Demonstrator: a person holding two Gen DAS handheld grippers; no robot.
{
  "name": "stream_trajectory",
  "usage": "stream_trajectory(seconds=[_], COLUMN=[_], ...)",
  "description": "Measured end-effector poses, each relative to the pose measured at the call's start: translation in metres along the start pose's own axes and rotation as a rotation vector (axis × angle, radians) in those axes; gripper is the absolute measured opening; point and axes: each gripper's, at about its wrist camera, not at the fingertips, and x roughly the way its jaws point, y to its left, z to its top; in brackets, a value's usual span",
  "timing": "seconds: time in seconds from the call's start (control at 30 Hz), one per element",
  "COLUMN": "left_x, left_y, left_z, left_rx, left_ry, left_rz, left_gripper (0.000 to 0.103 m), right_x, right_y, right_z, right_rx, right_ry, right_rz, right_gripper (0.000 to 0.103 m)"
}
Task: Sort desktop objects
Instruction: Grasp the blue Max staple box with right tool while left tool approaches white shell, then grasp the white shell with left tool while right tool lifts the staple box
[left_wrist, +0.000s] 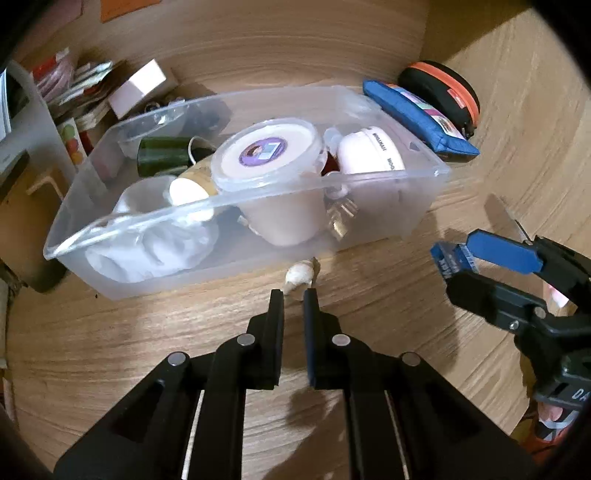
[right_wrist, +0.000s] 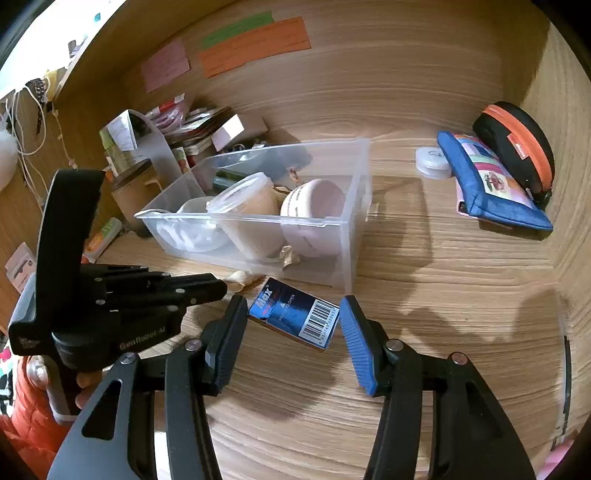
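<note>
On the wood-grain desktop, a clear rectangular plastic bin is set toward the far left, near a cluttered corner of papers and boxes. Inside the bin are seen a pale round tub with a clear lid and purple sticker, a pink-and-white round case, a dark green cylinder and a crumpled white cloth. Just in front of the bin's near wall, a small cream-coloured shell-like object is lying on the wood.

The left gripper is clenched, its black jaws drawn almost together with nothing visible between them; its tips are placed just beside the small cream object, and whether they touch it cannot be told.

The right gripper is grasping a small blue cardboard box printed with a barcode, which is held tilted between the blue ribbed pads, just right of the left gripper's tips.

At the far right, a blue fabric zip pouch is propped against a black round case with an orange zip, with a small white round tin beside them.
</note>
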Motion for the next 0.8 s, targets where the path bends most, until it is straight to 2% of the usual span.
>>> stream_trajectory(seconds=[0.17,0.27,0.43,0.5,0.53,0.57,0.8], left_x=[0.016,0.024,0.029,0.029,0.029,0.028,0.032], left_y=[-0.006,-0.009,-0.018,-0.021,-0.021,-0.02,-0.016], left_z=[0.009,0.012,0.016,0.017,0.016,0.015,0.016], left_rx=[0.014,0.02,0.034,0.037,0.028,0.017,-0.014], left_ry=[0.04,0.06,0.069,0.07,0.073,0.067,0.06], left_rz=[-0.034,-0.024,-0.059,-0.056,-0.049,-0.036,-0.022], left_gripper=[0.012,0.013,0.015,0.034,0.061,0.071,0.07], right_x=[0.0,-0.001,-0.002,-0.002,-0.001,-0.001,-0.003], right_y=[0.003,0.002,-0.003,-0.005,-0.006,-0.006,-0.012], right_z=[-0.001,-0.001,0.0,0.0,0.0,-0.001,-0.002], right_rx=[-0.005,-0.009,-0.006,-0.002,0.001,0.003,0.009], right_ry=[0.002,0.002,0.002,0.002,0.002,0.002,-0.005], right_rz=[-0.009,-0.012,-0.018,-0.018,-0.017,-0.015,-0.014], right_gripper=[0.049,0.049,0.049,0.049,0.049,0.049,0.049])
